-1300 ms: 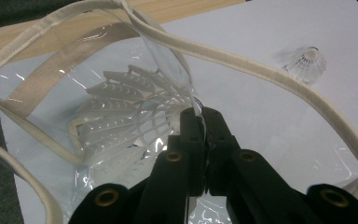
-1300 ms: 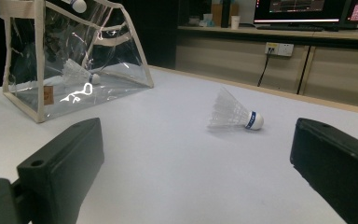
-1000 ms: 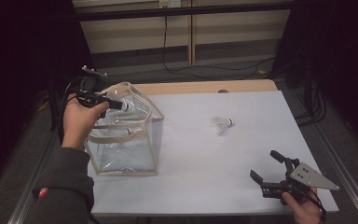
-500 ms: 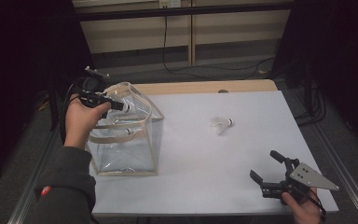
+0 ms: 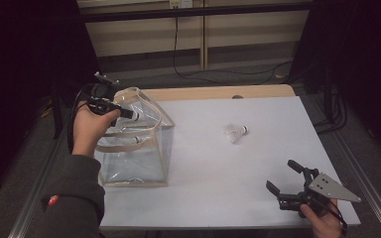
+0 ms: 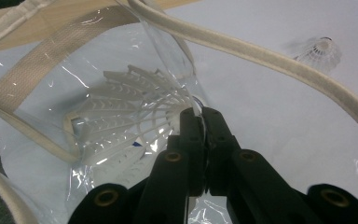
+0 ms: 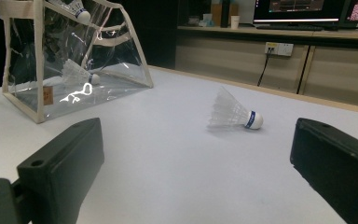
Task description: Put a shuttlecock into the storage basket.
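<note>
Bag [image 5: 144, 148] rim, upper left: my raised left gripper [image 5: 129, 113] pinched it tight; right gripper [image 5: 284, 177], lower right, gaped empty.

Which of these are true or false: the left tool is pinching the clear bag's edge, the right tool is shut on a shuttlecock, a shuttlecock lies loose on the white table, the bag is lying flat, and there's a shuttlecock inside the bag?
1. The left tool pinches the top edge of the clear plastic bag with cream fabric trim. True.
2. The right tool is shut on a shuttlecock. False: its jaws stand open with nothing between them.
3. A white feathered shuttlecock lies loose on the white table. True.
4. The bag lies flat. False: it stands upright on its base.
5. Another white shuttlecock lies inside the bag. True.
</note>
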A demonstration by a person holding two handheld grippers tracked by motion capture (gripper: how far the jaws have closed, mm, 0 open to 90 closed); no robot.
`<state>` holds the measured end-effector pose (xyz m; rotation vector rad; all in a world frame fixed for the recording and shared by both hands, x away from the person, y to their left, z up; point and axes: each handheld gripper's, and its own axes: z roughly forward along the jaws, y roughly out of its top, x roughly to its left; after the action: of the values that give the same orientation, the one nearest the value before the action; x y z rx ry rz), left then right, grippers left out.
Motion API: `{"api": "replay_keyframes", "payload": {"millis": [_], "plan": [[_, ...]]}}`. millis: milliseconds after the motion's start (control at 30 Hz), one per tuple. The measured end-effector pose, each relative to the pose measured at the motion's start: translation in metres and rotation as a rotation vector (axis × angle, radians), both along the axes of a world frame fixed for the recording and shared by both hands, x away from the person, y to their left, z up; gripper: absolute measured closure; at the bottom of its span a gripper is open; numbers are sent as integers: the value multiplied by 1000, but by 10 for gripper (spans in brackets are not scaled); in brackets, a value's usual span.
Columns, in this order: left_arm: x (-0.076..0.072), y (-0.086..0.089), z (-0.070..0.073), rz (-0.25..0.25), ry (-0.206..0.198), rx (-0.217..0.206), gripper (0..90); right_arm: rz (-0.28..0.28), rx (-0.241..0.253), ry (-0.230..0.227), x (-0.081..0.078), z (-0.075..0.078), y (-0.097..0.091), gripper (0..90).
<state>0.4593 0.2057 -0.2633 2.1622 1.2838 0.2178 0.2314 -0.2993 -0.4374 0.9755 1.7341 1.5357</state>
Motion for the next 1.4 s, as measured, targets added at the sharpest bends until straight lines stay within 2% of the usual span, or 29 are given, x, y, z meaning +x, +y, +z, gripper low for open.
{"api": "replay_keyframes", "payload": {"millis": [767,967,1400], "plan": [[2,-1,-9,2,32,3,859,1,1,1,0,0,0,25],[2,-1,-10,9,28,2,857,2,-2,-1,0,0,0,25],[0,1,-9,8,24,-4,779,2,0,-1,0,0,0,26]]}}
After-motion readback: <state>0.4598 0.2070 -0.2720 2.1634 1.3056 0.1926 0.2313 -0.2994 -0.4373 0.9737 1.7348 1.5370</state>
